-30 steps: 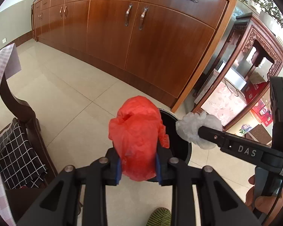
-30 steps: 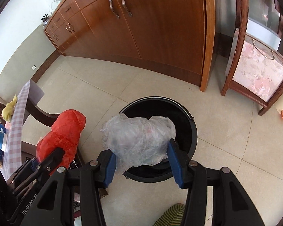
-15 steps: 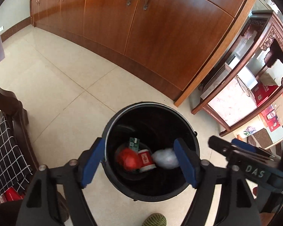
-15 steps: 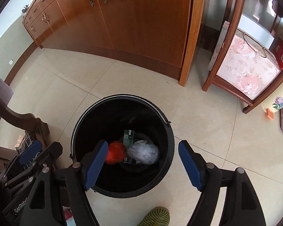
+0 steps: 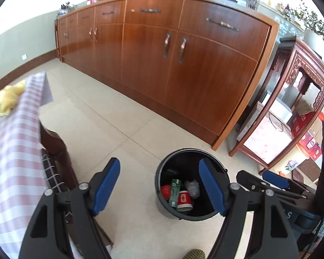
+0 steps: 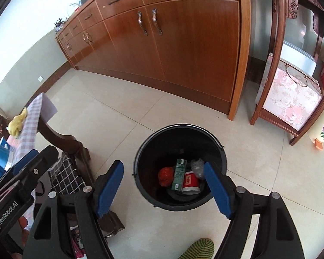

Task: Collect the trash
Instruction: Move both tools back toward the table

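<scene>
Legible text: "GenRobot.AI" printed in white on the black body of the left gripper (image 6: 24,168), lower left of the right wrist view. Markings on the red cup (image 6: 190,182) and green carton (image 6: 179,173) are illegible.

Daylight filled the room; my views were bright, and the upper left corners blew out to plain white. The wooden cabinet (image 5: 183,69) carried a soft sheen on its doors, the floor tiles (image 6: 123,116) a pale even glow. Shadows were faint. The fisheye bent straight edges into curves, with a black ring at the rim. In my left view the checked tablecloth (image 5: 13,151) and yellow cloth (image 5: 7,100) were smeared with blur.
</scene>
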`<state>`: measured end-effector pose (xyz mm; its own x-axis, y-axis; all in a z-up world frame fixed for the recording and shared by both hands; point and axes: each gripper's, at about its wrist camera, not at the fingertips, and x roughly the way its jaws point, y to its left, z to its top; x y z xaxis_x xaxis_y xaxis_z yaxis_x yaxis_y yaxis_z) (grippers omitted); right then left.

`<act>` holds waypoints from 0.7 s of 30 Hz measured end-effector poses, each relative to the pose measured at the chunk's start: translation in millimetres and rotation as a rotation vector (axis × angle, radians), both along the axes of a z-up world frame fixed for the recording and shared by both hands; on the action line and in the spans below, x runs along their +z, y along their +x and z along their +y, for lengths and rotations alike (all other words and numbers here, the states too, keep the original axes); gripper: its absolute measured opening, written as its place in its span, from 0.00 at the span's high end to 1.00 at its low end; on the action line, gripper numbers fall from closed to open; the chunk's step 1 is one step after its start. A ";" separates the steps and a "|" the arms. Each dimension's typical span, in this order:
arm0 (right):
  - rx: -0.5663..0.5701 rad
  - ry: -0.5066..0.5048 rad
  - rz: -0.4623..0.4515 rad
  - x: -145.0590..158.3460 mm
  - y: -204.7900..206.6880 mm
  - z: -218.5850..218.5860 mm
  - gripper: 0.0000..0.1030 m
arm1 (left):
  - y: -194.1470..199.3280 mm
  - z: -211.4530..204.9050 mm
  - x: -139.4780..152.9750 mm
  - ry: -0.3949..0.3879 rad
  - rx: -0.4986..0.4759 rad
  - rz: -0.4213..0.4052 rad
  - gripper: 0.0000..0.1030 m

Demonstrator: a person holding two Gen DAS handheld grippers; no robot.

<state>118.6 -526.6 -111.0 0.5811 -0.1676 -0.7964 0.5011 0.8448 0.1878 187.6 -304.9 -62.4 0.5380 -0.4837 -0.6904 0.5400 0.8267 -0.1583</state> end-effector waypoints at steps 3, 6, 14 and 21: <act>0.051 -0.017 -0.044 22.1 -4.1 31.8 0.23 | -11.9 28.2 20.2 -0.004 0.036 -0.046 0.25; 0.101 -0.051 -0.090 43.3 -4.4 64.2 0.20 | -17.2 57.2 31.2 -0.007 0.095 -0.071 0.25; 0.290 -0.097 -0.167 73.2 16.7 165.8 0.18 | -26.8 161.8 50.9 -0.011 0.325 -0.131 0.23; 0.449 -0.059 -0.191 73.6 50.9 248.8 0.18 | -16.8 247.9 44.0 0.013 0.514 -0.126 0.23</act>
